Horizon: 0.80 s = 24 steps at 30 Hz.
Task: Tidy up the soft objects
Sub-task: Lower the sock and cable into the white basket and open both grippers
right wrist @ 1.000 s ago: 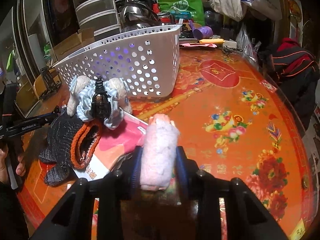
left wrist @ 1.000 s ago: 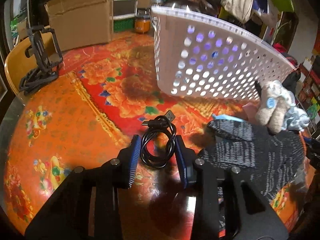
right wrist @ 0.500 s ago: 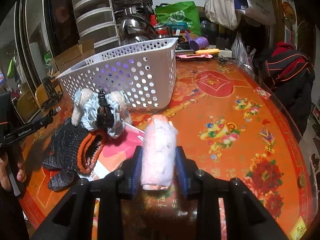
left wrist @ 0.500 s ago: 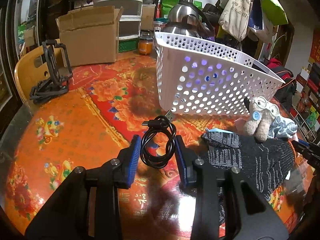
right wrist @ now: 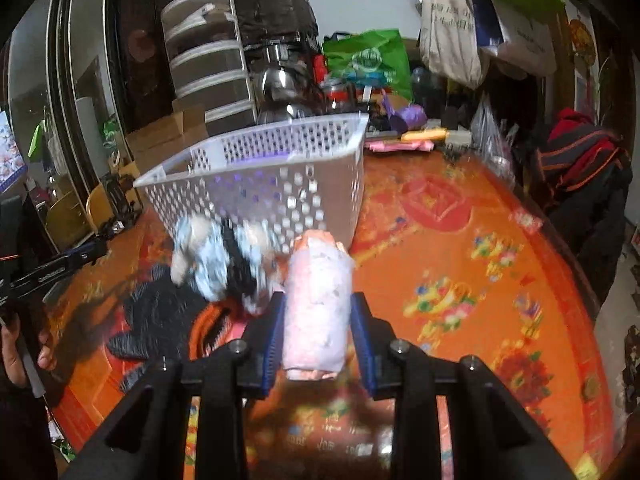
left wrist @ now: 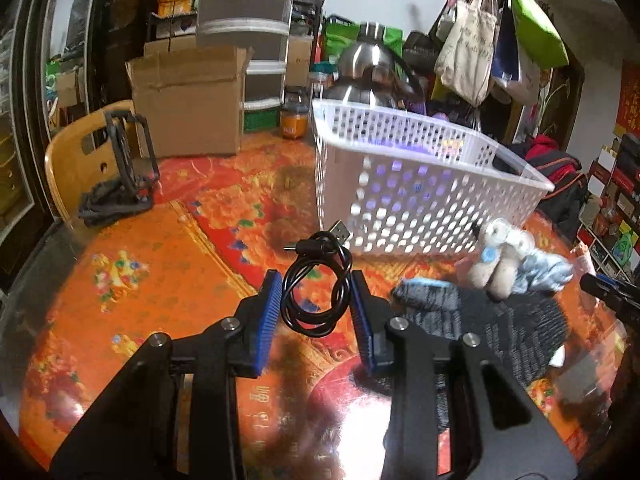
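My left gripper [left wrist: 316,280] is shut on a coiled black USB cable [left wrist: 298,312] and holds it above the orange floral tablecloth [left wrist: 140,272]. Behind it stands a white perforated basket [left wrist: 400,184]. To the right lie a beige and blue plush toy [left wrist: 500,264] and a dark knit glove [left wrist: 480,320]. My right gripper [right wrist: 318,300] is shut on a pink rolled towel [right wrist: 316,312], in front of the basket [right wrist: 272,184]. The plush toy [right wrist: 216,256] and the glove [right wrist: 160,312] lie to its left.
A cardboard box [left wrist: 188,100], a jar [left wrist: 294,120] and a steel kettle [left wrist: 368,68] stand behind the basket. A black stand [left wrist: 120,176] sits by a wooden chair at far left. A person's hand [right wrist: 24,344] shows at the left edge. Dark clothing [right wrist: 580,184] lies at the table's right.
Both grippers have risen and tipped upward with their loads. The basket now sits lower in both views and its open top shows.
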{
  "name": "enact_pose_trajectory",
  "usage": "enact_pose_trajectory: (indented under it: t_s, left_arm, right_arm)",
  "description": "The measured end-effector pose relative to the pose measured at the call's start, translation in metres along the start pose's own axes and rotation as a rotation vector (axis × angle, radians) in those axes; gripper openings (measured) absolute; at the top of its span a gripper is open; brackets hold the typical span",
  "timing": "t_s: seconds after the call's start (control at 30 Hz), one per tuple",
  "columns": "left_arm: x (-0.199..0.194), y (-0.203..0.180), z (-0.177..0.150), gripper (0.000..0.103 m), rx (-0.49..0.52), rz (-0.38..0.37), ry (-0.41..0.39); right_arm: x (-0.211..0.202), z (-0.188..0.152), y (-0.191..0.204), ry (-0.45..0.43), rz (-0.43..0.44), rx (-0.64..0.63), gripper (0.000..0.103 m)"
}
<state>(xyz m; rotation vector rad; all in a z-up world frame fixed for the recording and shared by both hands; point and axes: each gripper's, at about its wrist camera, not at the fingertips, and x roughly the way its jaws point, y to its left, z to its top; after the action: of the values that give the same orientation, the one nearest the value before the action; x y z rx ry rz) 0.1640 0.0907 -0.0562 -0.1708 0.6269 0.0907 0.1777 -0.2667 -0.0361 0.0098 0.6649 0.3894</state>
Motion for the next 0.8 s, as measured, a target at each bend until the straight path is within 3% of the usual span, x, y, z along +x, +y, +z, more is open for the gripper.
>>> enact_pose_trajectory:
  t_s: [0.23, 0.4, 0.5, 0.6, 0.8]
  left_arm:
    - [-0.042, -0.015, 0.063, 0.032, 0.028, -0.026, -0.065]
    - [-0.039, -0.041, 0.118, 0.032, 0.046, -0.059, -0.067]
    - [-0.022, -0.056, 0.146, 0.032, 0.056, -0.06, -0.045]
    - [0.011, -0.071, 0.173, 0.032, 0.053, -0.058, 0.019]
    - [0.09, -0.091, 0.191, 0.032, 0.045, -0.037, 0.178]
  right_arm:
    - [-0.015, 0.066, 0.014, -0.05, 0.013, -0.042, 0.03]
    - [0.014, 0.128, 0.024, -0.035, -0.039, -0.087, 0.03]
    - [0.042, 0.158, 0.022, 0.009, -0.026, -0.068, 0.031]
    - [0.077, 0.178, 0.024, 0.077, -0.104, -0.092, 0.03]
    - [0.135, 0.18, 0.019, 0.21, -0.132, -0.08, 0.03]
